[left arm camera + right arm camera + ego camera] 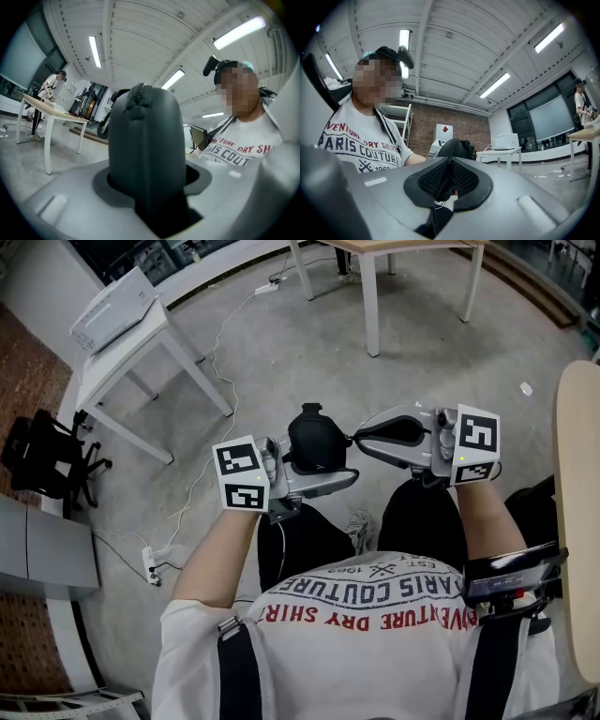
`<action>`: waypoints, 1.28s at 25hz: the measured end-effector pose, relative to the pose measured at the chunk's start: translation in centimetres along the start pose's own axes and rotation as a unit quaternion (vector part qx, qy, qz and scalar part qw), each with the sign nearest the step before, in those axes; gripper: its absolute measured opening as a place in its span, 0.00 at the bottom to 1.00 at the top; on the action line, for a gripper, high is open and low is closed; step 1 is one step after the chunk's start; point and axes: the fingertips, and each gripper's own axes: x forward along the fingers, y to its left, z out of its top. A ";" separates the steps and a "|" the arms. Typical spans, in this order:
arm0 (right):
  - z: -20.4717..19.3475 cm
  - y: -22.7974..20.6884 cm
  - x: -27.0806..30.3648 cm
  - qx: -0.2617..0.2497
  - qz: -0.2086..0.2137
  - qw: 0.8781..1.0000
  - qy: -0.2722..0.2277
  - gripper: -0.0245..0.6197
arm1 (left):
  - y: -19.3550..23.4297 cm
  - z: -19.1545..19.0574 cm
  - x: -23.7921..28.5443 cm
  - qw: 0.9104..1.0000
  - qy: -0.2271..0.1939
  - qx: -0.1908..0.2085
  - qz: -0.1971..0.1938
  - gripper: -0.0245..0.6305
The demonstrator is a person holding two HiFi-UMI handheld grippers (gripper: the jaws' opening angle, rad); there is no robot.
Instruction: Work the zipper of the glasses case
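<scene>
The black glasses case [317, 439] stands upright over the person's lap, and my left gripper [328, 476] is shut on its lower part. In the left gripper view the case [146, 150] fills the middle, its zipper seam running over the top [139, 96]. My right gripper [364, 436] reaches in from the right, its tips right at the case's side. In the right gripper view the ribbed pads [436, 178] are pressed together on a small dark zipper pull [451, 187], with the case [454, 147] just behind them.
A white table with a printer [117, 320] stands at the far left, and another table's legs [370, 296] at the top. A black chair [42, 460] and a floor power strip with cables [150, 563] are at the left. A wooden tabletop edge [574, 521] runs along the right.
</scene>
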 end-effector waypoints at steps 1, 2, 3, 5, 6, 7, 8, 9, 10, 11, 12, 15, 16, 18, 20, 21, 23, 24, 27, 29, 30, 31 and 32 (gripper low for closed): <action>0.0 0.0 0.0 0.001 0.001 1.000 -0.001 0.07 | 0.0 0.1 0.0 1.000 -0.006 -0.003 -0.001 0.41; -0.1 0.0 0.0 0.001 0.001 1.000 -0.001 0.07 | 0.0 0.3 -0.1 1.000 -0.013 -0.006 -0.002 0.41; -0.2 0.0 0.1 0.002 0.001 1.000 -0.001 0.07 | 0.0 0.5 -0.1 1.000 -0.020 -0.010 -0.003 0.41; -0.2 0.0 0.1 0.003 0.001 1.000 -0.002 0.07 | 0.1 0.7 -0.2 0.999 -0.028 -0.014 -0.004 0.41; -0.2 0.0 0.1 0.003 0.001 1.000 -0.002 0.07 | 0.1 0.8 -0.2 0.999 -0.031 -0.016 -0.004 0.41; -0.1 0.0 0.1 0.003 0.002 1.000 -0.003 0.07 | 0.1 0.9 -0.2 0.999 -0.035 -0.017 -0.005 0.41; -0.1 0.0 0.1 0.003 0.002 1.000 -0.003 0.07 | 0.0 1.1 -0.3 0.999 -0.042 -0.019 -0.005 0.41; -0.2 0.1 0.2 0.004 0.003 1.000 -0.002 0.07 | 0.1 1.4 -0.4 0.998 -0.052 -0.022 -0.005 0.41; -0.2 0.2 0.2 0.004 0.004 1.000 -0.001 0.07 | 0.1 1.8 -0.5 0.998 -0.064 -0.025 -0.006 0.41; -0.3 0.2 0.3 0.004 0.005 1.000 0.000 0.07 | 0.2 2.2 -0.7 0.997 -0.074 -0.027 -0.005 0.41; -0.4 0.2 0.3 0.005 0.005 1.000 0.000 0.07 | 0.3 2.4 -0.8 0.996 -0.080 -0.029 -0.004 0.41; -0.4 0.1 0.4 0.007 0.004 1.000 -0.002 0.07 | 0.3 2.7 -0.9 0.995 -0.093 -0.030 0.000 0.41; -0.3 0.1 0.4 0.006 0.004 1.000 -0.002 0.07 | 0.4 3.0 -1.0 0.994 -0.103 -0.032 0.001 0.41; -0.4 0.1 0.5 0.007 0.005 1.000 -0.001 0.07 | 0.6 3.9 -1.4 0.990 -0.136 -0.044 0.004 0.41; -0.6 0.1 0.5 0.008 0.004 1.000 0.001 0.07 | 1.0 4.7 -1.9 0.984 -0.167 -0.056 0.007 0.41; -0.7 0.1 0.5 0.009 0.003 1.000 0.001 0.07 | 1.2 5.0 -2.1 0.982 -0.177 -0.060 0.009 0.41; -0.9 0.0 0.4 0.010 0.001 1.000 0.004 0.07 | 1.5 5.4 -2.3 0.979 -0.193 -0.067 0.012 0.41; -1.0 -0.1 0.4 0.011 0.000 1.000 0.004 0.07 | 1.6 5.6 -2.5 0.978 -0.198 -0.069 0.013 0.41; -1.0 -0.1 0.4 0.014 0.000 1.000 0.002 0.07 | 1.8 6.1 -2.7 0.974 -0.212 -0.073 0.016 0.41; -1.1 -0.1 0.4 0.015 0.000 1.000 0.002 0.07 | 2.0 6.4 -3.0 0.971 -0.224 -0.078 0.019 0.41; -1.1 -0.1 0.4 0.016 0.000 1.000 0.003 0.07 | 2.1 6.6 -3.1 0.969 -0.231 -0.081 0.021 0.41; -1.2 -0.1 0.4 0.016 0.000 1.000 0.005 0.07 | 2.2 6.7 -3.3 0.967 -0.238 -0.085 0.023 0.41; -1.3 -0.1 0.3 0.016 0.000 1.000 0.005 0.07 | 2.3 6.9 -3.4 0.965 -0.245 -0.089 0.024 0.41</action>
